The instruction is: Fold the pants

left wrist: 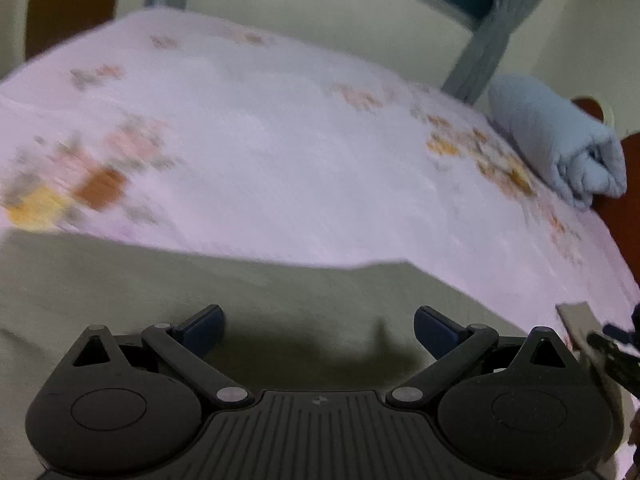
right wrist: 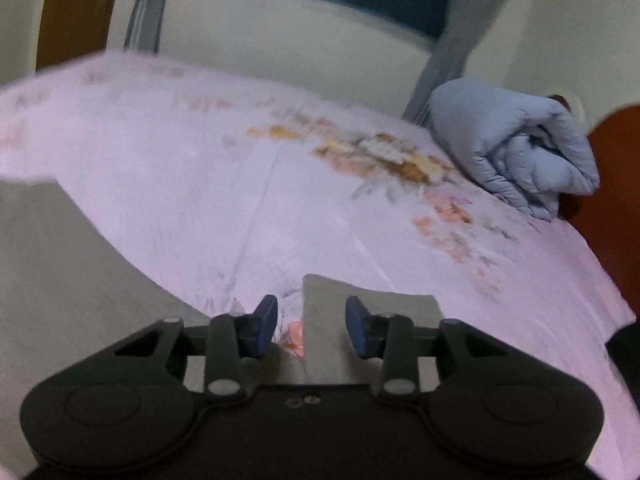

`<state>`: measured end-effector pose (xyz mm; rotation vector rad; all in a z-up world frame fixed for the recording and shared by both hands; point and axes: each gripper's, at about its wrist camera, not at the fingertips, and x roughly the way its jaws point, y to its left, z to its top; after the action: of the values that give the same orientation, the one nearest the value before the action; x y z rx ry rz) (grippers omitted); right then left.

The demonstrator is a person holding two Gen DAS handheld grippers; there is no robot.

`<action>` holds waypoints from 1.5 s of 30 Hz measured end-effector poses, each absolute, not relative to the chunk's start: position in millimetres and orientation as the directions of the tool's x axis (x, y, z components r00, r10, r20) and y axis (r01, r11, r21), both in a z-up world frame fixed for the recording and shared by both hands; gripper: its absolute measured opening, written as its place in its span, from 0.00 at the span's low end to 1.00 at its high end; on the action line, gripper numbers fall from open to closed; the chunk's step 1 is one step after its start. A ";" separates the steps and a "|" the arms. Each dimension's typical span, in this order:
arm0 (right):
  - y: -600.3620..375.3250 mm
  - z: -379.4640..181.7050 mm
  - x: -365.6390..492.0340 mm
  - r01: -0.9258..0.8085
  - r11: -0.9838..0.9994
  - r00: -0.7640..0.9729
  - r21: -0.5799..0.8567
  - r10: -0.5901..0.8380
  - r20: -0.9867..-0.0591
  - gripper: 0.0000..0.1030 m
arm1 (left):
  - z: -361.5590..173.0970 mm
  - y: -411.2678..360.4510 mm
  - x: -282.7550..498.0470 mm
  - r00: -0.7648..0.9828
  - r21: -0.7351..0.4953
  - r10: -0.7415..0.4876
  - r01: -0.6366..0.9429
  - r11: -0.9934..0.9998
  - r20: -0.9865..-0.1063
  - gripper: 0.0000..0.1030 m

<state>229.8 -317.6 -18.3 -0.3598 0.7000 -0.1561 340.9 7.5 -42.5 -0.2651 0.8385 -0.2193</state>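
Note:
Olive-grey pants lie flat on a pink floral bedsheet. In the left wrist view my left gripper is wide open just above the pants, holding nothing. In the right wrist view a narrow end of the pants lies under my right gripper, which is open, with the cloth's left edge between the fingers. A broader part of the pants fills the left side. The right gripper's tip shows at the right edge of the left wrist view.
A rolled light-blue quilt lies at the bed's far right corner, also in the right wrist view. A reddish-brown headboard runs along the right. Grey curtains and a cream wall stand behind the bed.

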 end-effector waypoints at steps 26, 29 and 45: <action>-367.3 -25.5 242.7 0.136 0.924 0.708 -0.356 -0.343 -0.618 0.00 | -71.2 -108.0 396.9 0.530 -0.412 -0.513 0.305 0.859 -0.676 0.91; -391.9 -7.4 216.6 0.222 0.937 0.739 -0.269 -0.342 -0.581 0.00 | -69.6 -113.1 395.6 0.530 -0.377 -0.491 0.315 0.871 -0.691 0.91; -501.0 10.2 41.1 0.569 0.822 0.722 0.038 -0.476 -0.502 0.00 | -66.0 -123.3 387.0 0.561 -0.270 -0.429 0.346 0.899 -0.708 0.91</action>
<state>41.1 -501.0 10.2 0.1952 0.4989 -0.5813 387.0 -123.3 -66.0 -0.1039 0.8623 -0.4574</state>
